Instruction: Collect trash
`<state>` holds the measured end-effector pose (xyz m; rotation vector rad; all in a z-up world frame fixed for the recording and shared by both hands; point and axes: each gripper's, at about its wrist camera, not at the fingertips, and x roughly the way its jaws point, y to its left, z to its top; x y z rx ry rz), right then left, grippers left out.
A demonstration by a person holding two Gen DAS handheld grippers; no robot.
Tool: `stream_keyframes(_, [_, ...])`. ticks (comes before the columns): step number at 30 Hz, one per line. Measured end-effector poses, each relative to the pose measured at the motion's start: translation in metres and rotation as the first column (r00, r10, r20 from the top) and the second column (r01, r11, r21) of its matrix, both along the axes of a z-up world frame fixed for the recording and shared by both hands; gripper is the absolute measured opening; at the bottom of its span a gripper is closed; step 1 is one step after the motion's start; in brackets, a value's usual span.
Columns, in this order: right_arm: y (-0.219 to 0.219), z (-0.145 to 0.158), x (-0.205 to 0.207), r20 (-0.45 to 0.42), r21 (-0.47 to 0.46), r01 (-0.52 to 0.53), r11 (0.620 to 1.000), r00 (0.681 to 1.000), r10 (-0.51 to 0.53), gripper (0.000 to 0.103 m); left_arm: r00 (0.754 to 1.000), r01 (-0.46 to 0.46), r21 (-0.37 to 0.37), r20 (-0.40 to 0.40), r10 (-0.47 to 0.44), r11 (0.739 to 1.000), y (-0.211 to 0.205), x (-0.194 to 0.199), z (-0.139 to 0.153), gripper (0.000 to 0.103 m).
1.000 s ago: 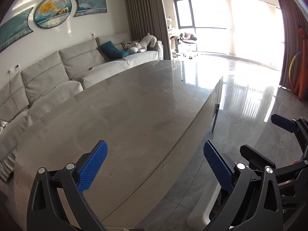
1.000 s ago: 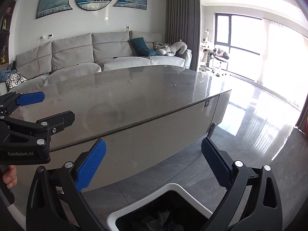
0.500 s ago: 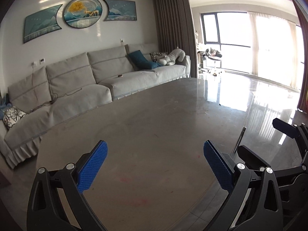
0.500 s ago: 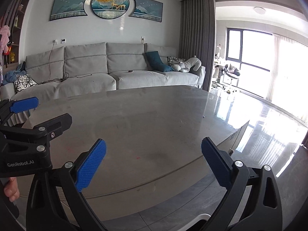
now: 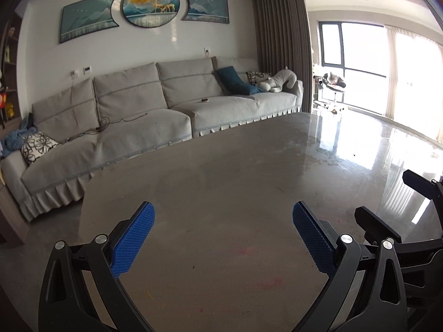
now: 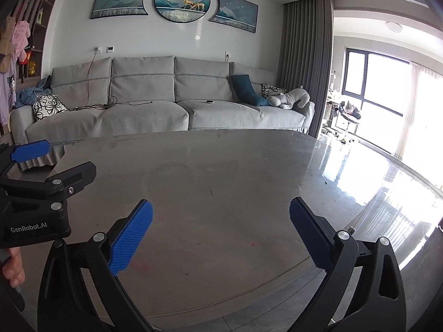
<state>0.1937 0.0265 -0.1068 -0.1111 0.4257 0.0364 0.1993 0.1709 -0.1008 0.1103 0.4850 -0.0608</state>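
My left gripper (image 5: 223, 207) hangs open over the near end of a grey oval table (image 5: 235, 166), nothing between its blue pads. My right gripper (image 6: 220, 203) is also open and holds nothing, just above the table's (image 6: 235, 177) front edge. The two grippers are side by side: the right gripper (image 5: 387, 221) shows at the right edge of the left wrist view, and the left gripper (image 6: 59, 160) at the left of the right wrist view. The tabletop carries only faint red smudges (image 5: 243, 250) and small specks. No trash item or bin is in view.
A long grey sofa (image 6: 171, 110) with cushions and a plush toy (image 6: 290, 99) runs behind the table. Grey curtains (image 6: 304, 63) and bright windows (image 6: 373, 83) stand to the right, above a glossy floor (image 6: 401, 221). A hand (image 6: 12, 268) holds the left gripper's handle.
Both grippers have risen and swung from the table's side and floor to above the tabletop, facing the sofa. The white-rimmed bin under the right gripper has dropped out of view. Both stayed open.
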Motion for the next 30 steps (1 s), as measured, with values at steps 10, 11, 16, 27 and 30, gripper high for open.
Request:
stream_keyframes(10, [0.014, 0.005, -0.001, 0.02, -0.012, 0.002, 1.0, 1.0, -0.002, 0.098, 0.999, -0.04, 0.013, 0.015, 0.04, 0.999, 0.016, 0.002, 0.001, 0.098])
stream_keyframes(11, [0.015, 0.005, -0.001, 0.021, -0.012, 0.004, 1.0, 1.0, -0.004, 0.098, 0.999, -0.044, 0.011, 0.014, 0.044, 0.999, 0.016, 0.0, -0.001, 0.098])
stream_keyframes(16, [0.015, 0.006, -0.007, 0.032, -0.01, 0.007, 1.0, 0.999, -0.007, 0.098, 0.999, -0.05, -0.001, 0.013, 0.05, 0.999, 0.022, 0.0, -0.002, 0.098])
stream_keyframes(27, [0.021, 0.009, -0.007, 0.047, -0.016, 0.011, 1.0, 0.999, -0.01, 0.098, 0.999, -0.035, -0.001, 0.004, 0.035, 0.999, 0.022, 0.001, -0.003, 0.098])
stream_keyframes(30, [0.019, 0.01, -0.007, 0.05, -0.013, 0.015, 1.0, 0.999, -0.014, 0.098, 0.999, -0.035, 0.007, 0.004, 0.035, 0.999, 0.021, 0.001, -0.004, 0.098])
